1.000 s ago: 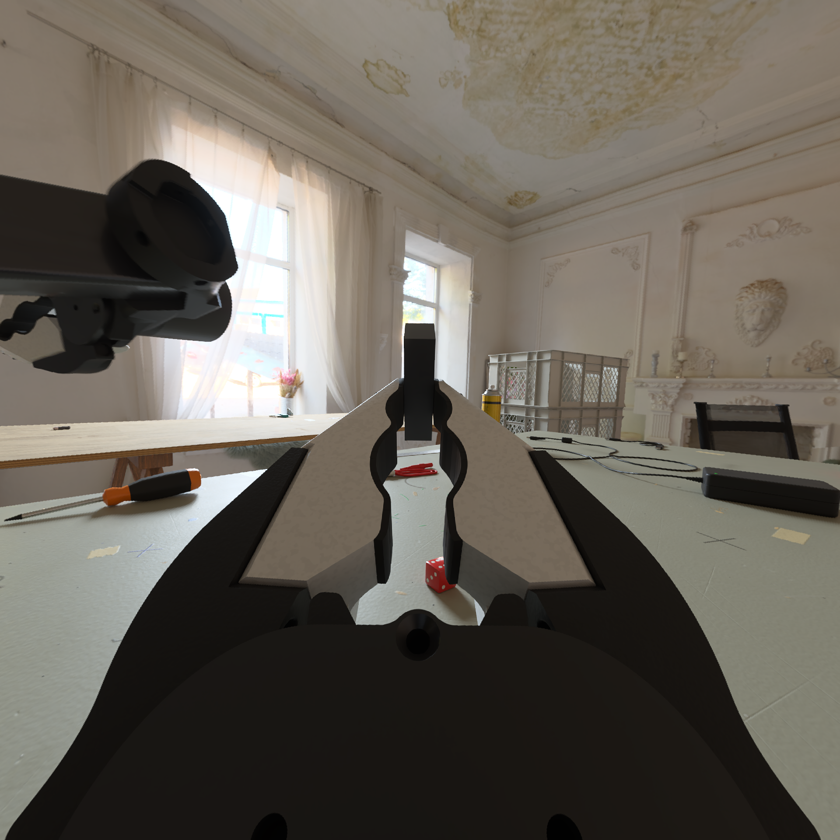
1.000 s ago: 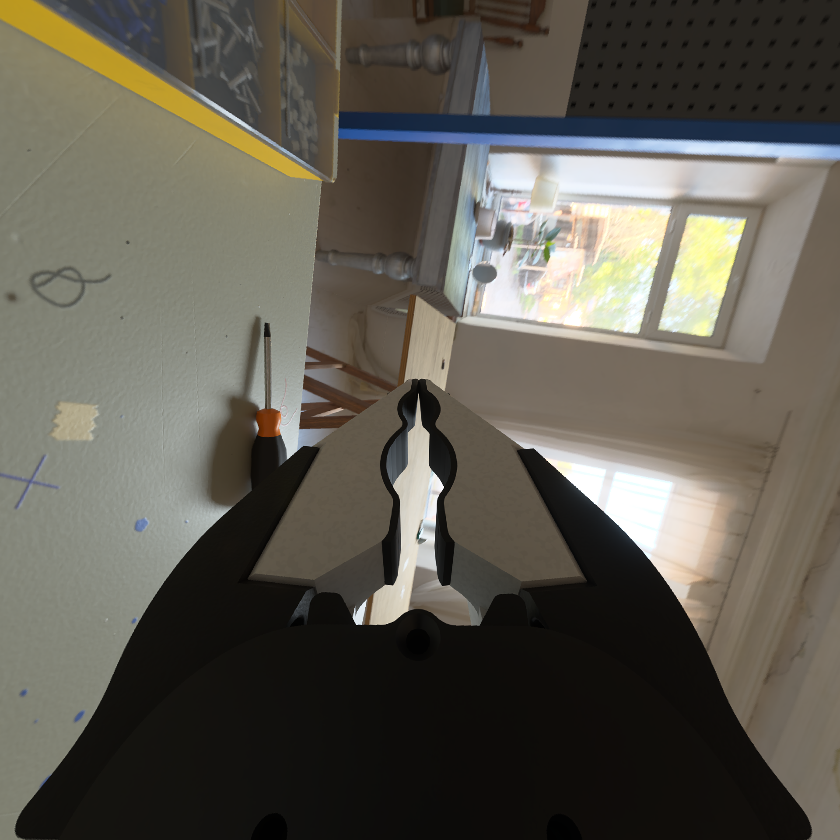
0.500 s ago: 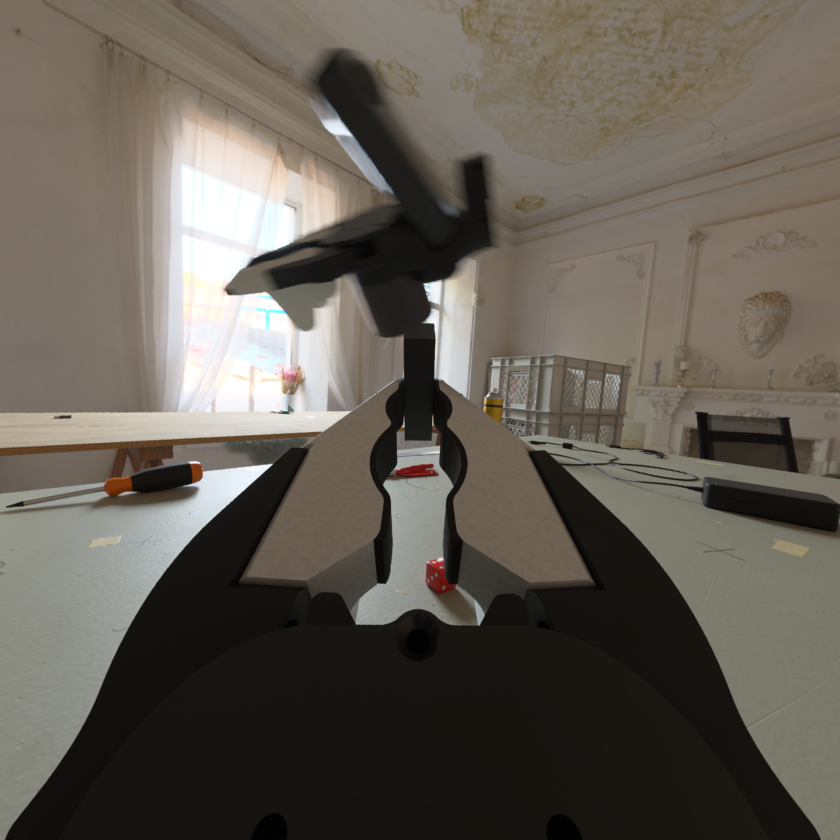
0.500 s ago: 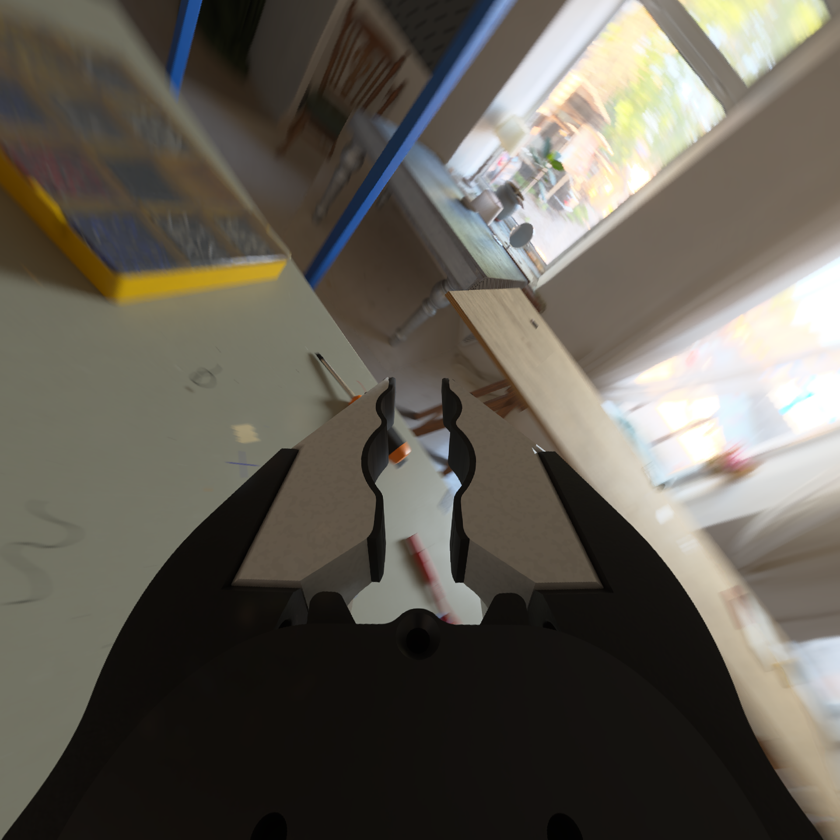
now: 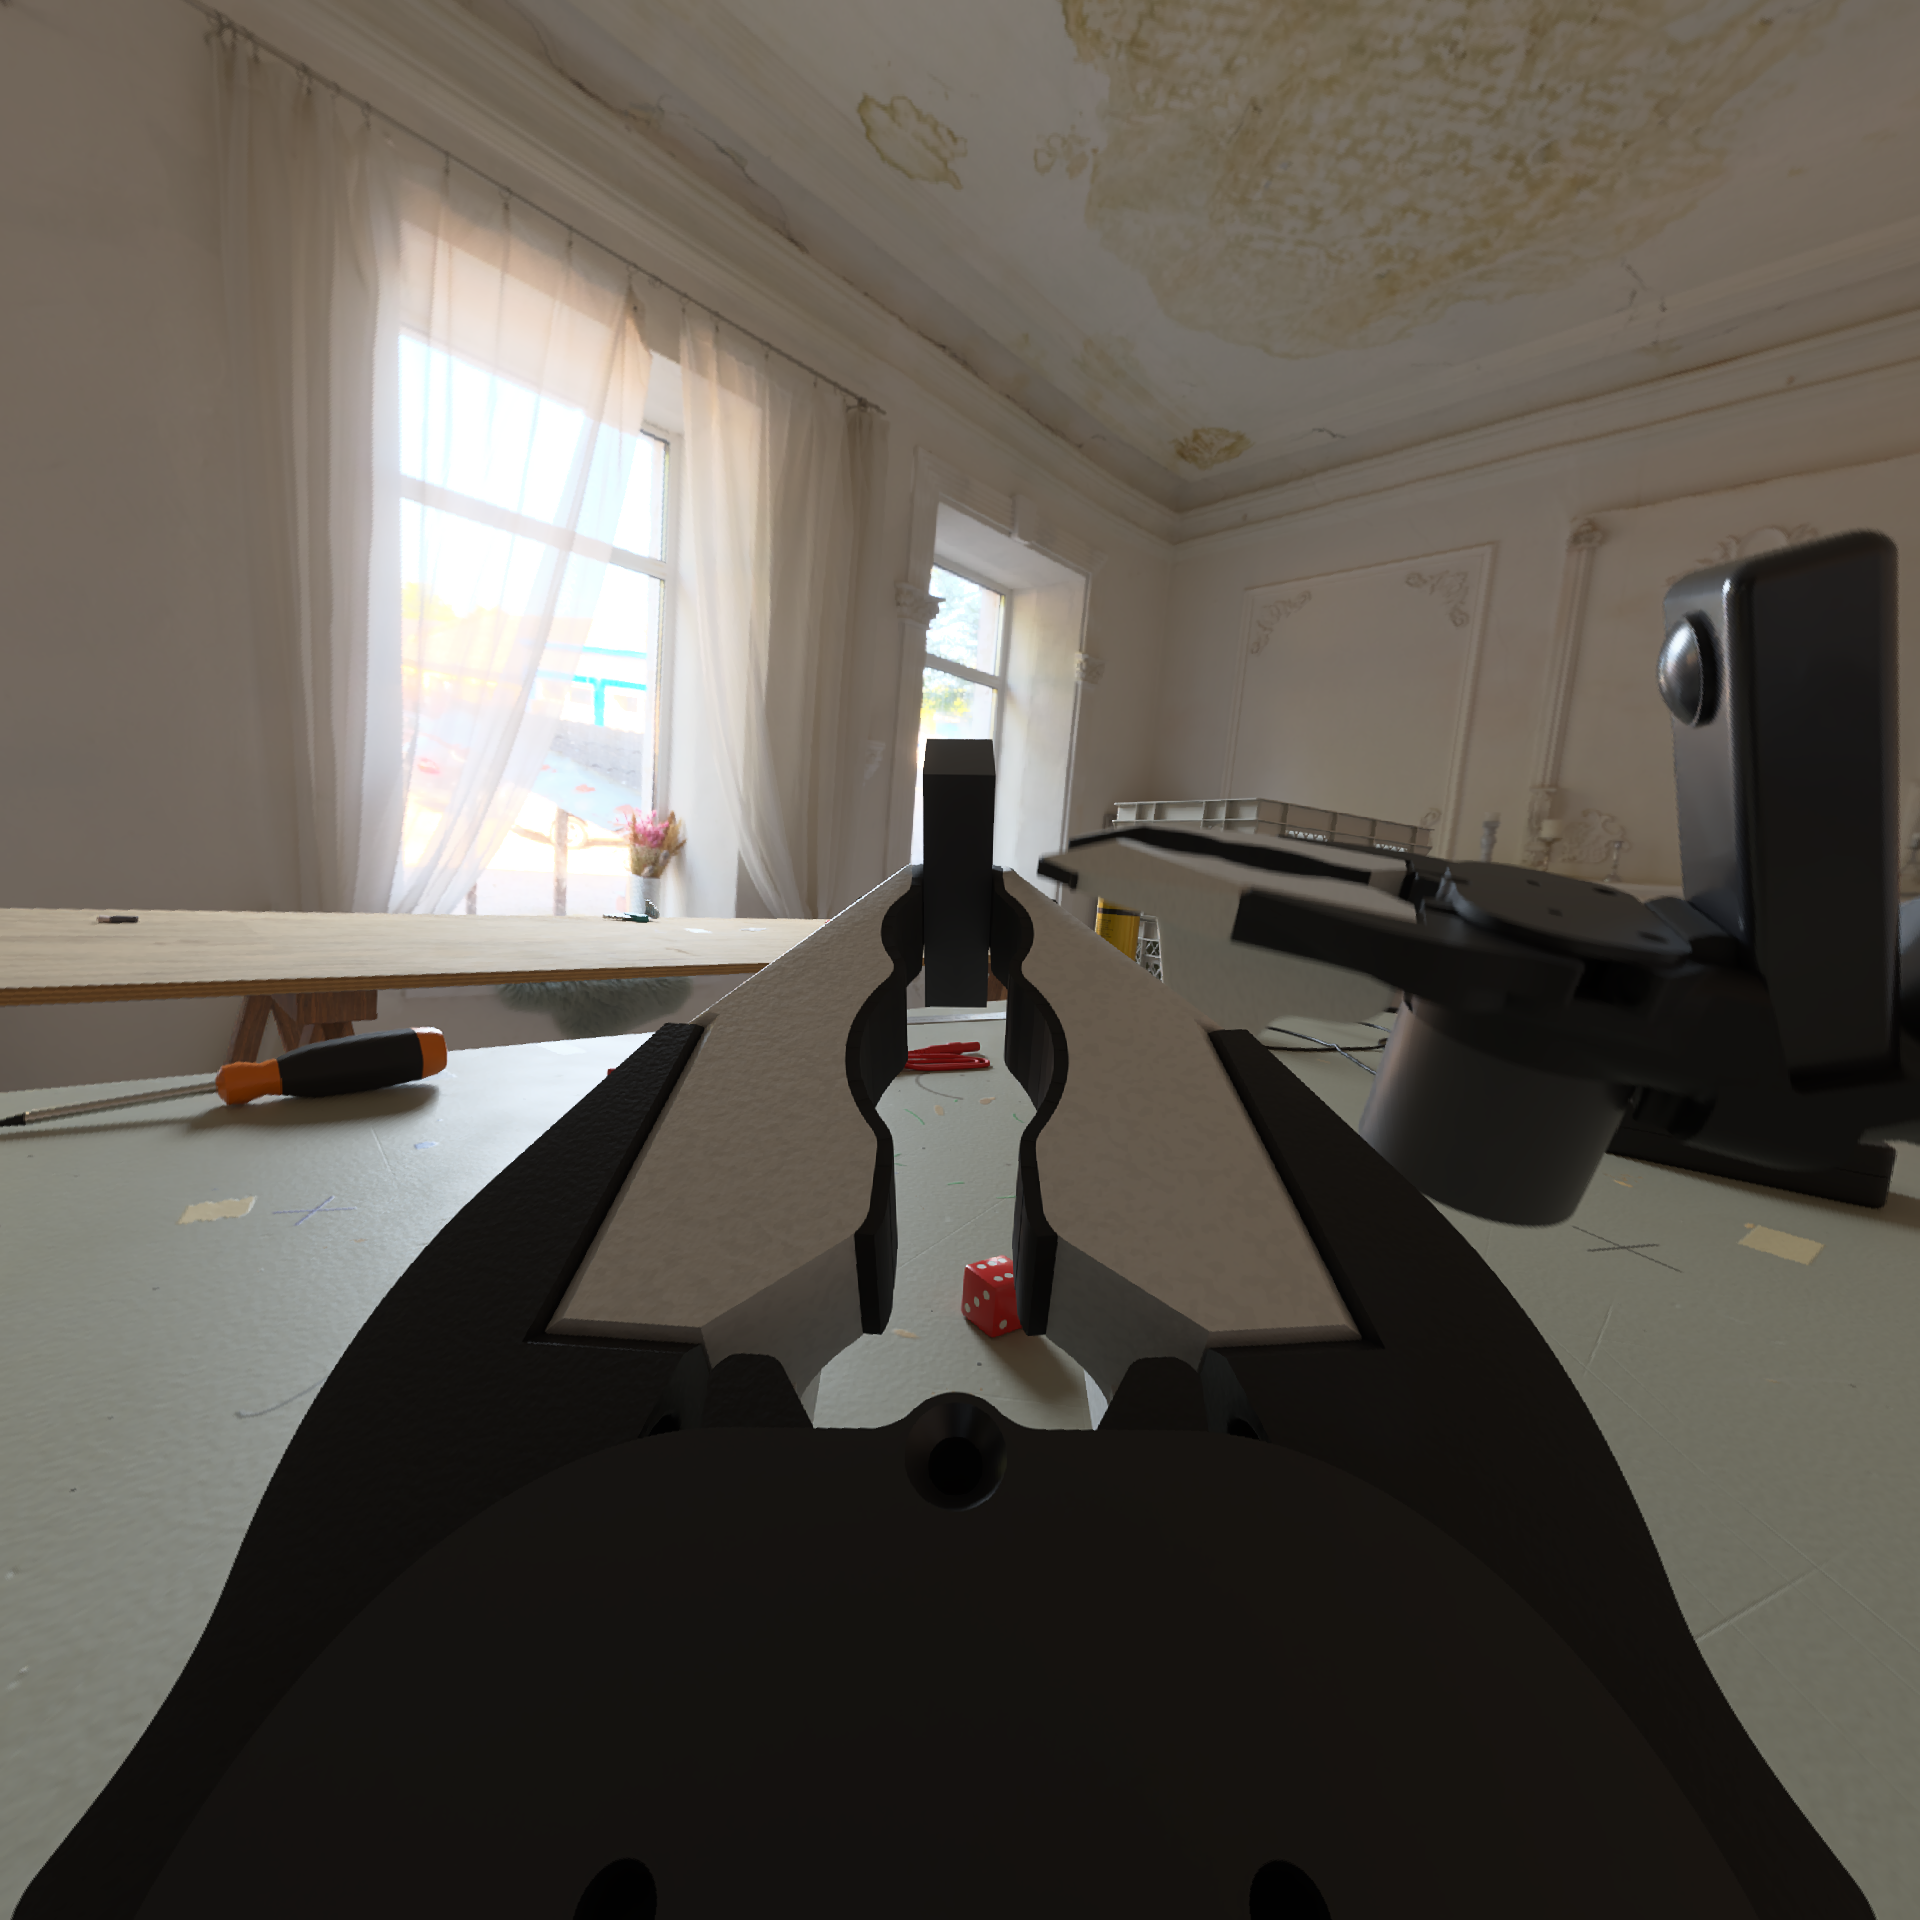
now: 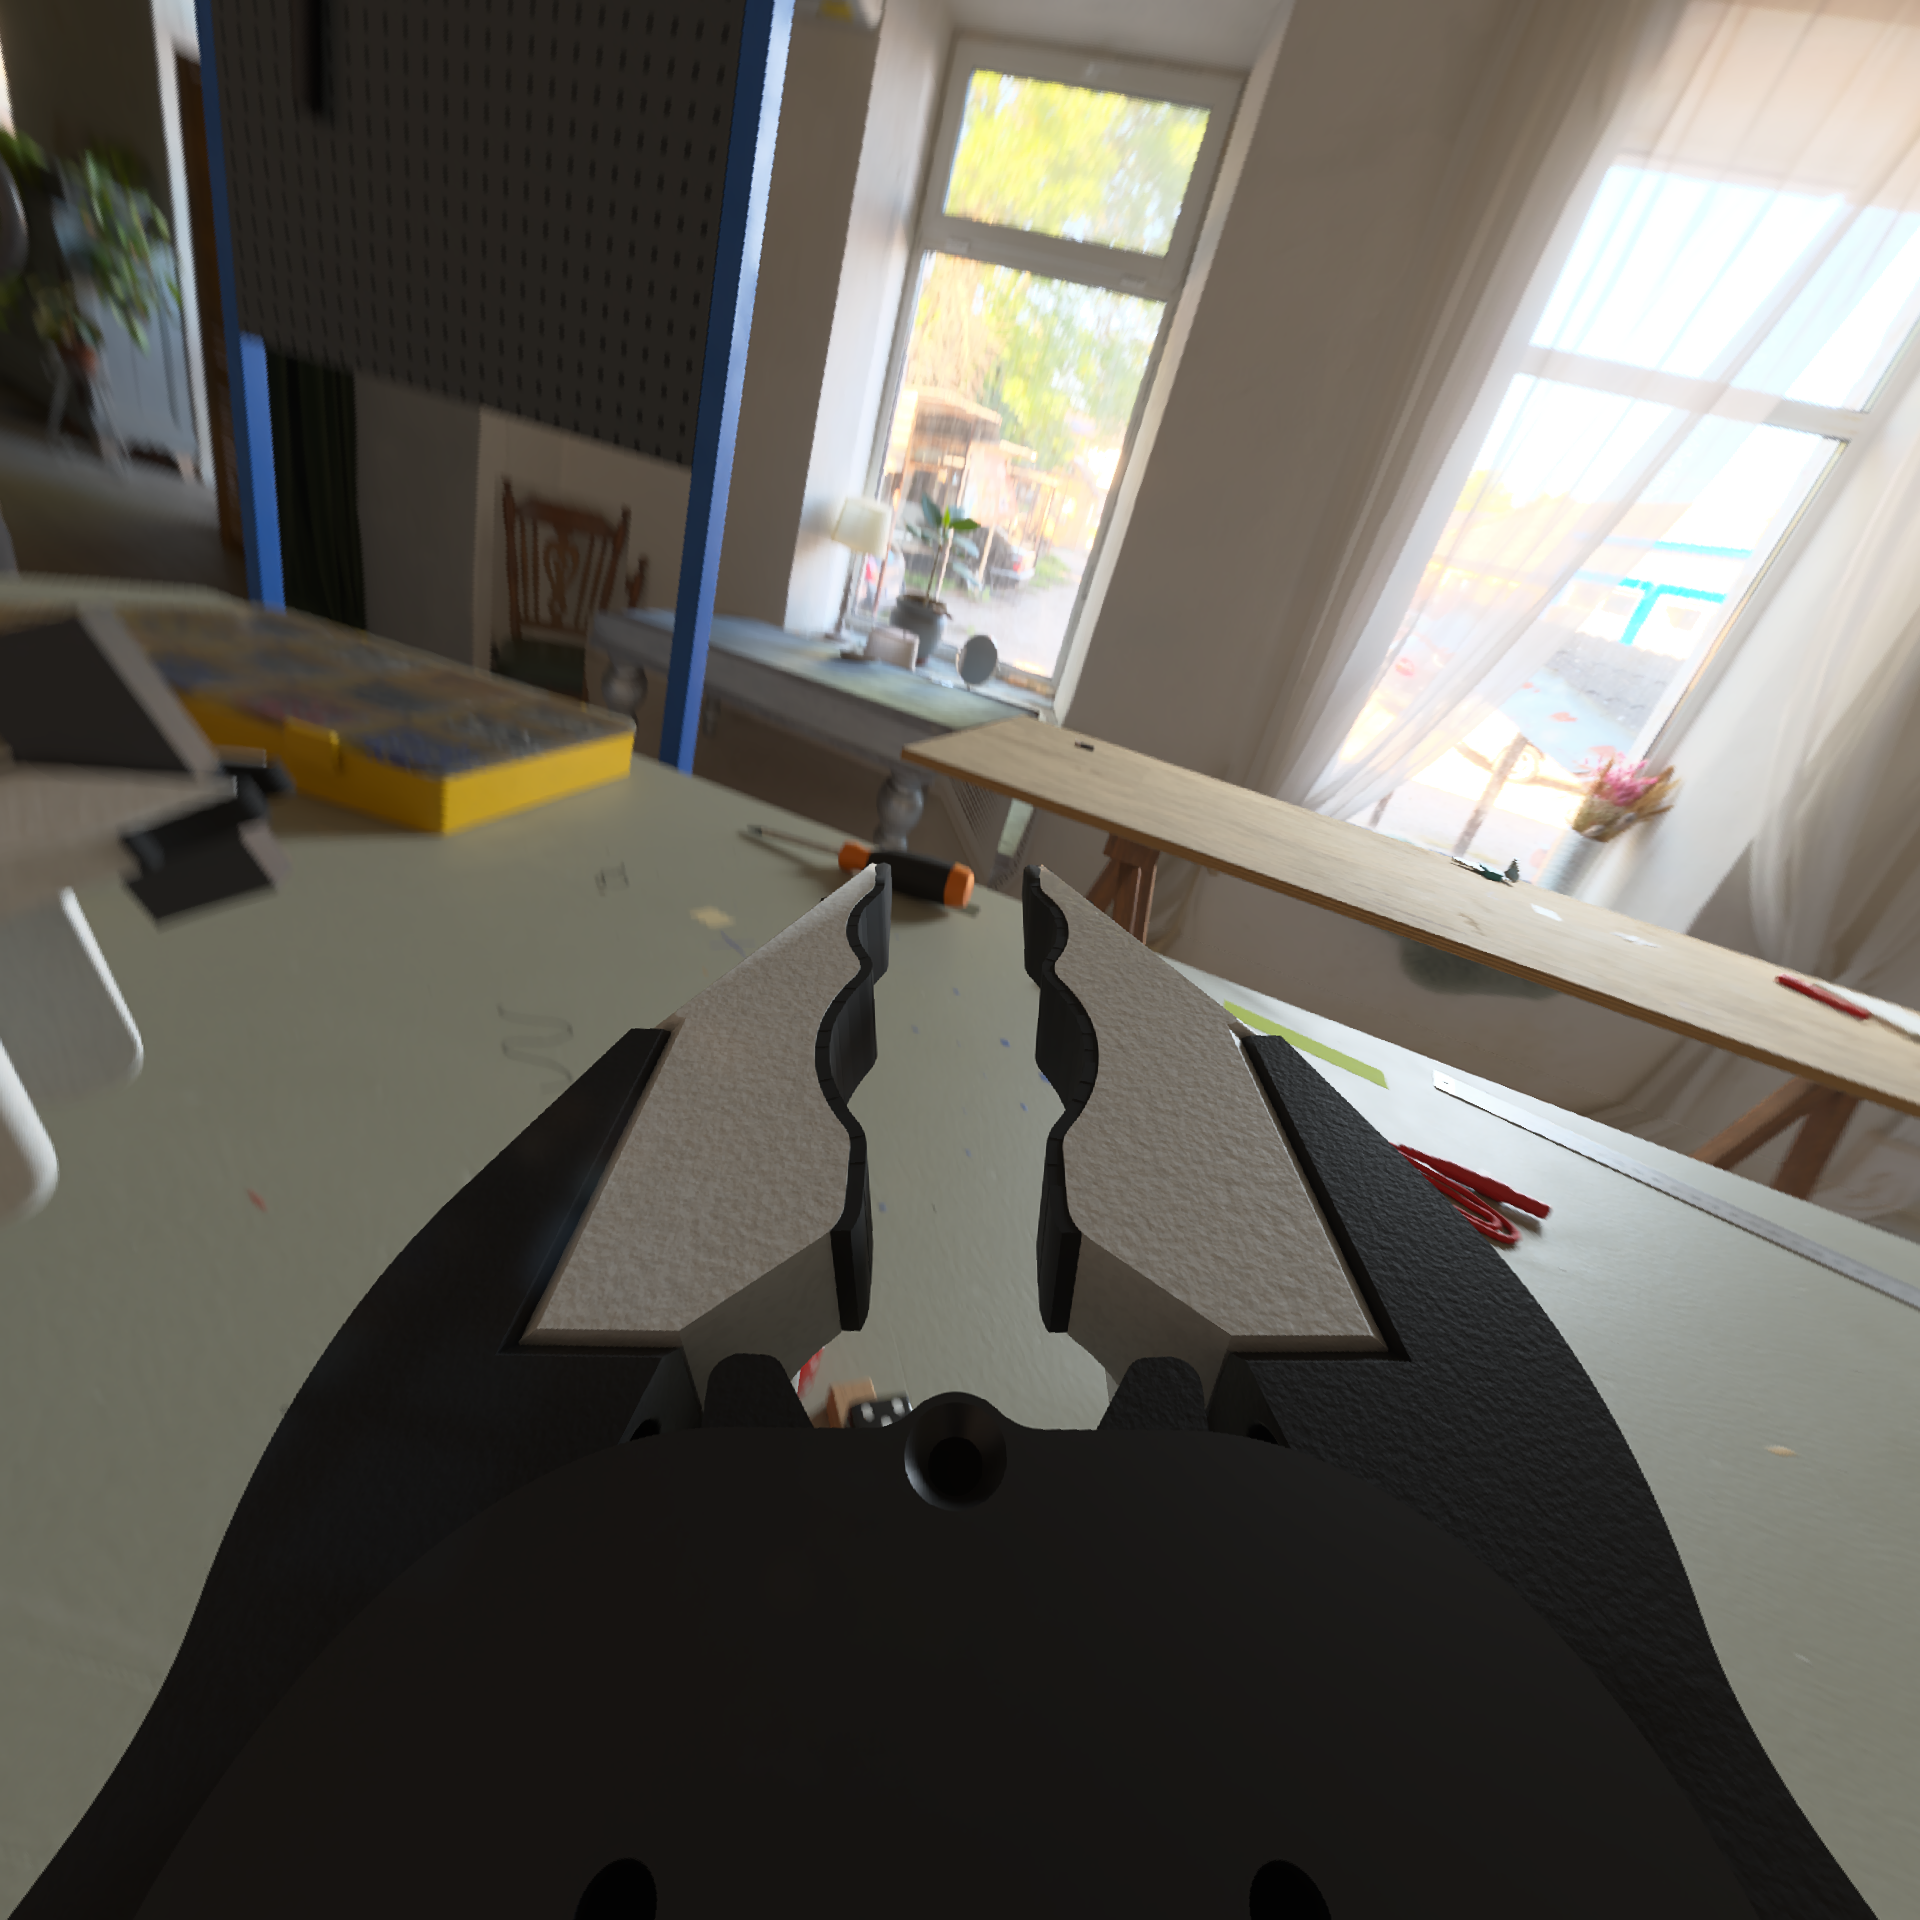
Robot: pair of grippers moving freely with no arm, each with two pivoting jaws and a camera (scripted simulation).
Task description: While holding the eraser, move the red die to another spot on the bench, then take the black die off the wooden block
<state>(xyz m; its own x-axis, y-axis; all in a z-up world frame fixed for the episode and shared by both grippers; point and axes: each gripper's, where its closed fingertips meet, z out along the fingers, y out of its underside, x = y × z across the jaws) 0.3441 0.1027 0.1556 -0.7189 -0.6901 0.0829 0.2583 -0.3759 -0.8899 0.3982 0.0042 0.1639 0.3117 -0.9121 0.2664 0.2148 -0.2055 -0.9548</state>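
Two grippers are at work over the pale green counter (image 5: 208, 1351). Seen from the left wrist view, the left gripper (image 5: 958, 894) has its fingers (image 5: 769, 1122) pinched on a black eraser (image 5: 958, 831), which stands upright at frame centre and pokes up above the tips. Lower down, through the gap between those fingers, the red die (image 5: 989, 1295) lies on the counter, hard against the inner edge of the right-hand finger as the frame shows it. The right gripper (image 5: 1081, 868) hangs at the right of that frame, pointing toward the centre, its tips just right of the eraser.

From the right wrist view, the right gripper (image 6: 956, 883) has its fingers (image 6: 1153, 1132) parted with nothing between them. At the bottom of the gap, just above the gripper body, a corner of the wooden block (image 6: 847, 1403) peeks out with the black die (image 6: 881, 1413) beside it; whether the die sits on the block I cannot tell. An orange-and-black screwdriver (image 6: 914, 873) lies past the fingertips, a yellow parts box (image 6: 436, 748) at the upper left, and red clips (image 6: 1475, 1200) at the right.
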